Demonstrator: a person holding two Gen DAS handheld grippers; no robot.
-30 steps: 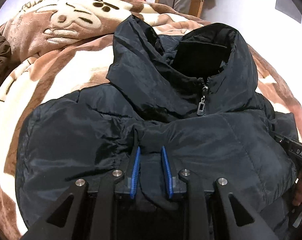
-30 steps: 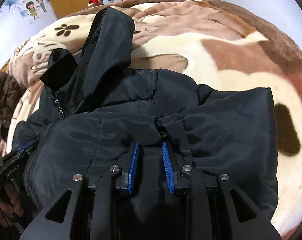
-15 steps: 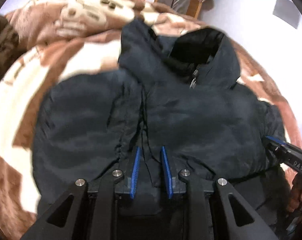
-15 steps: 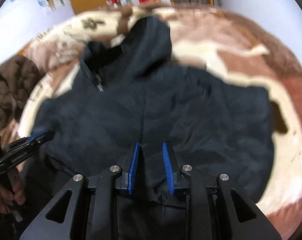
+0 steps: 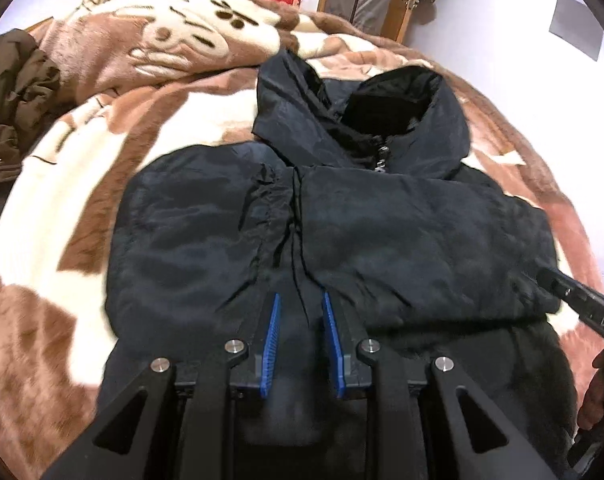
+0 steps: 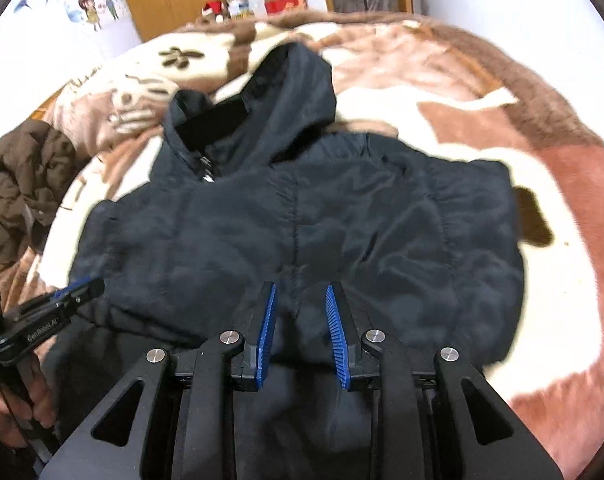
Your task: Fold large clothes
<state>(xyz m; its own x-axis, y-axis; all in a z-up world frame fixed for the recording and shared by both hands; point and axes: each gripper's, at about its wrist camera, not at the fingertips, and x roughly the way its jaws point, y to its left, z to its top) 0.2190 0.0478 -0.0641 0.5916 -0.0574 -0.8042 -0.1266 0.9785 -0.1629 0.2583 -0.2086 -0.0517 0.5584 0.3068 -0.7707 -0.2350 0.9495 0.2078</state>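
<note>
A: Since the earlier frame we have drawn both tongs back and up. The jacket (image 5: 341, 240) now shows whole in each wrist view, where it filled the lower half before; the hem fabric has come along with us.

B: State of the tongs?

A: Left tongs (image 5: 300, 344): jaws narrowly parted, blue pads pressing a fold of jacket fabric at the lower edge. Right tongs (image 6: 302, 336): same gap, same kind of hold on the fabric further along that edge.

B: Location of the jacket?

A: It lies on the bed (image 6: 501, 128), on the brown and cream blanket, zip side up, hood (image 5: 401, 112) at the far end. A brown garment (image 5: 14, 96) sits apart at the left edge.

B: Progress?

A: Both sleeves appear already laid across the chest, so we judge the side folds done. We judge the present step to be lifting the lower edge. What is left: carry it over toward the hood, set it down, release, then flatten. The hood is not yet tucked.
</note>
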